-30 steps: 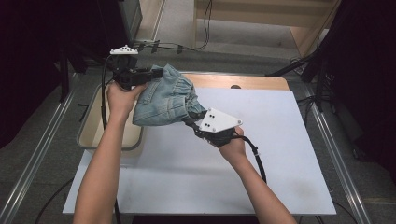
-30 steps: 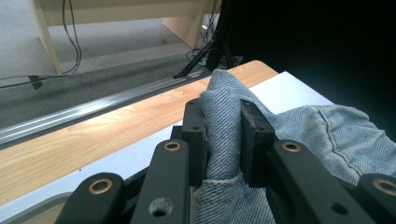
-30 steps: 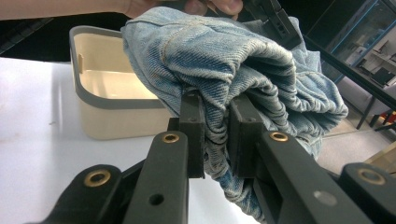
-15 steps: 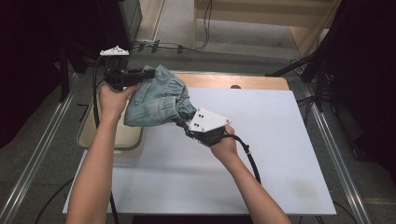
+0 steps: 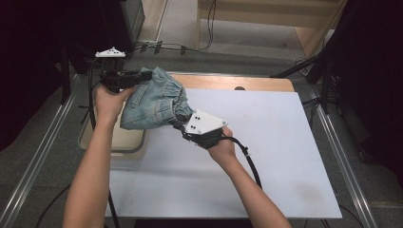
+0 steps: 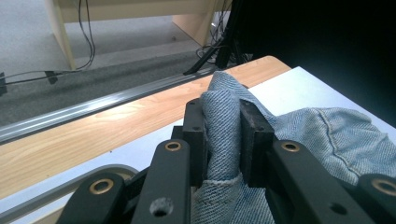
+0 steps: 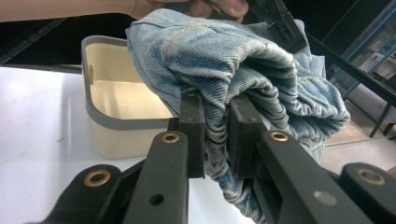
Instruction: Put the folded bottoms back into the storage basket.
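A bundled piece of blue denim clothing (image 5: 151,102) hangs in the air between both grippers, above the table's left edge and the bin. My left gripper (image 5: 145,76) pinches its far upper corner; in the left gripper view the denim (image 6: 223,126) is clamped between the black jaws. My right gripper (image 5: 180,124) holds the lower right end, and the right gripper view has a fold of denim (image 7: 219,116) squeezed between its jaws. A grey three-cornered plate (image 5: 203,122) tops the right gripper.
A cream bin with a grey rim (image 5: 90,145) sits off the table's left edge, below the cloth; it looks empty in the right gripper view (image 7: 100,122). The white table top (image 5: 266,156) stretches right. A wooden strip (image 5: 228,83) runs along the far edge.
Both grippers have carried the denim bundle leftward, from over the table toward the bin. The grips on the cloth are unchanged.
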The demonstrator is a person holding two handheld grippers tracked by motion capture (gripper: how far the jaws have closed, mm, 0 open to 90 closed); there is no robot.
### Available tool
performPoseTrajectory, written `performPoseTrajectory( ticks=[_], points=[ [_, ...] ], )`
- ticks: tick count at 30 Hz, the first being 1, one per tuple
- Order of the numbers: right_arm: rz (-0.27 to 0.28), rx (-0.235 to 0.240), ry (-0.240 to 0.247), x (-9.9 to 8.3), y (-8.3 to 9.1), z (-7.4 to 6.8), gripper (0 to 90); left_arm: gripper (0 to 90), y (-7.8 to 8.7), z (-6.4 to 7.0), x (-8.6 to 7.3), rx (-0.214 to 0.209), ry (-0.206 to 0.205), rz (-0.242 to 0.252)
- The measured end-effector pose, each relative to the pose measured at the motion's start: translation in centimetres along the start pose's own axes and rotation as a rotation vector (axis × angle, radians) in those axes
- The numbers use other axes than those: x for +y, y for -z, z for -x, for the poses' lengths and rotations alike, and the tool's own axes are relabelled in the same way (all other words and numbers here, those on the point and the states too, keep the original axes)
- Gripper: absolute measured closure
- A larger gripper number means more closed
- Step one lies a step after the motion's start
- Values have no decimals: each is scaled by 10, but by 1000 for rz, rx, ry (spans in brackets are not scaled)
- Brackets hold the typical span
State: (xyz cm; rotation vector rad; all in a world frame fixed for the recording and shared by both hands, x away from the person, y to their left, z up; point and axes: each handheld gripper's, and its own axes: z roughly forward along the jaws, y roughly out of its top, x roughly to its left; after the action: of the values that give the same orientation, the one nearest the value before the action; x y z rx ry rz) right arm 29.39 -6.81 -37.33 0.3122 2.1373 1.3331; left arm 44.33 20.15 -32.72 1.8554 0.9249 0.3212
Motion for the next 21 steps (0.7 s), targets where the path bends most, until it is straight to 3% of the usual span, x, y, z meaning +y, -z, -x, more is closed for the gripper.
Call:
performPoseTrajectory(
  ticks=[21],
  points=[
    [-1, 36, 12, 12, -27, -12, 775, 759, 21, -19, -7, 44, -1, -3]
  ],
)
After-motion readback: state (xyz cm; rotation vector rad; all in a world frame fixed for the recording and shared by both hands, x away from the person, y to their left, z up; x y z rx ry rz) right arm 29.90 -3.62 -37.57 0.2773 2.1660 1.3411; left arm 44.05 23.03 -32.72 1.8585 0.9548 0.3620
